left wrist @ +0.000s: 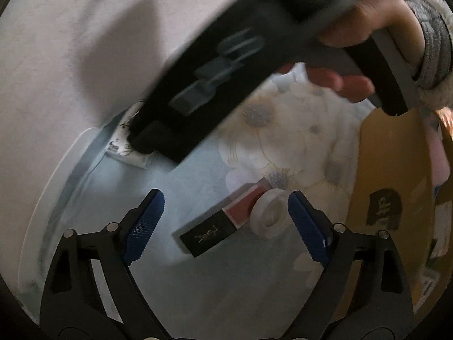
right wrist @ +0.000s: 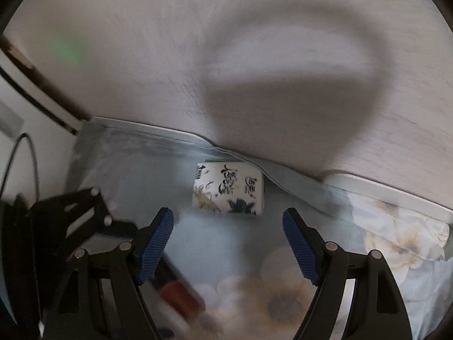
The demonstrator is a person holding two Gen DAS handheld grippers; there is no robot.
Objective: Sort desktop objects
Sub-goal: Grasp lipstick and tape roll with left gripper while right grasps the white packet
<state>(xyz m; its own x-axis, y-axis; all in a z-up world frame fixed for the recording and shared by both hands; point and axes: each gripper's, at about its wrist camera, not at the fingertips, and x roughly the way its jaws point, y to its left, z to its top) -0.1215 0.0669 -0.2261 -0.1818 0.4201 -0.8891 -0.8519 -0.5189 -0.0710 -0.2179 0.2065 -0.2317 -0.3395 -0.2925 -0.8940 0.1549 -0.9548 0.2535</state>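
Hovering over the floral cloth (left wrist: 297, 141), left gripper (left wrist: 226, 212) has its blue-padded fingers (left wrist: 145, 221) spread wide, nothing clamped. Between them: a black-and-red lipstick box (left wrist: 218, 221) lying flat and skewed, gold YSL monogram legible on the black end. A white ring-shaped roll (left wrist: 270, 216) touches the box's red end and sits just beside the right pad. Bare cloth shows between the left pad and the box.

Edges: the cloth's back edge butts against a white raised rim (left wrist: 51, 198) curving along the left; pale woodgrain surface (left wrist: 70, 42) beyond it. A brown cardboard box (left wrist: 390, 198) stands to the right, close to the right pad; it carries a dark printed mark I can't read.

Right gripper (right wrist: 228, 246), in its own view, is also wide open and empty. A tissue pack (right wrist: 229, 188), white with black brush-style Chinese characters and floral print, lies ahead of the tips against the rim (right wrist: 396, 189); open cloth between pack and pads. The characters are too blurred to read. In the left view this gripper's black body (left wrist: 212, 85) crosses the frame diagonally, its nose over the tissue pack (left wrist: 124, 141), the hand (left wrist: 354, 42) on the handle. That frame is motion-blurred.

Lower left of the right view: the lipstick box (right wrist: 181, 291), blurred, under the left pad.
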